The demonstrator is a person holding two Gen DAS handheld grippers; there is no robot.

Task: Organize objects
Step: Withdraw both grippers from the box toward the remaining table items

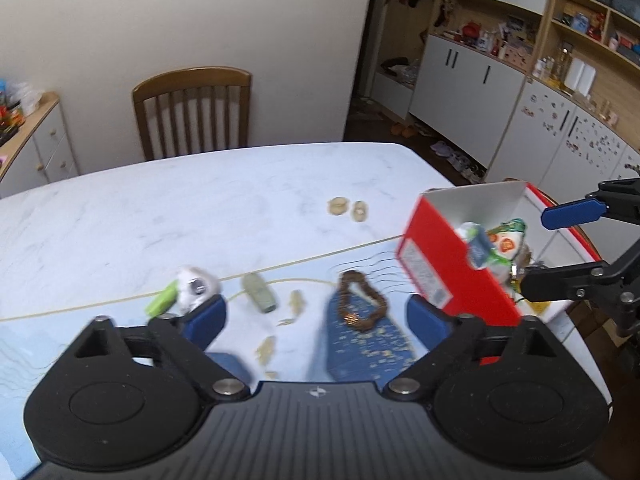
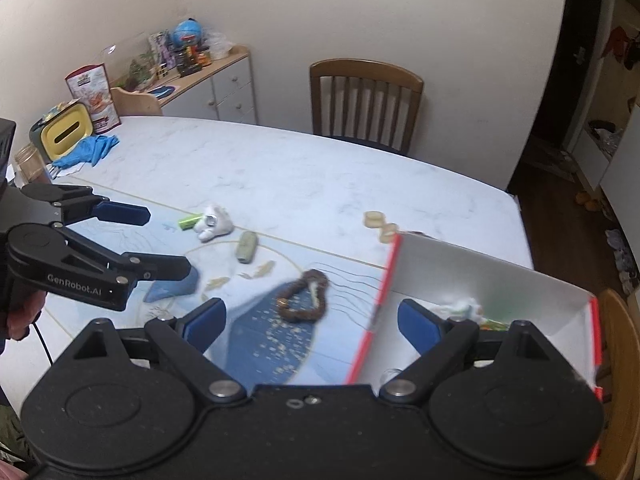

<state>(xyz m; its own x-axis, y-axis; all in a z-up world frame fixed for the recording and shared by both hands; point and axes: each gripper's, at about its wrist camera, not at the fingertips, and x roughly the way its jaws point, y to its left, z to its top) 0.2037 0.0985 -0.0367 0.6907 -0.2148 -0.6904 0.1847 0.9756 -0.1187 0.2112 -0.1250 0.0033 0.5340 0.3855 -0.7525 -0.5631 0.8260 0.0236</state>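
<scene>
A brown bead bracelet point(image 1: 362, 300) point(image 2: 304, 296) lies on the blue mat, just ahead of both grippers. Left of it are a grey-green cylinder point(image 1: 259, 293) point(image 2: 246, 246), a white toy point(image 1: 196, 286) point(image 2: 214, 222) and a green stick point(image 1: 162, 300) point(image 2: 190, 222). Two beige rings point(image 1: 347, 207) point(image 2: 380, 226) sit farther back. The red box point(image 1: 452, 264) point(image 2: 480, 276) at the right holds packets point(image 1: 496, 246). My left gripper point(image 1: 314, 312) point(image 2: 168, 240) is open and empty above the mat. My right gripper point(image 2: 312, 320) point(image 1: 536, 251) is open and empty at the box's left wall.
A wooden chair point(image 1: 192, 112) point(image 2: 364, 100) stands behind the marble table point(image 1: 160, 208). At the table's far left corner are a yellow container point(image 2: 66, 132), a blue cloth point(image 2: 90, 150) and a jar point(image 2: 28, 162). A hand point(image 2: 20, 320) holds the left gripper.
</scene>
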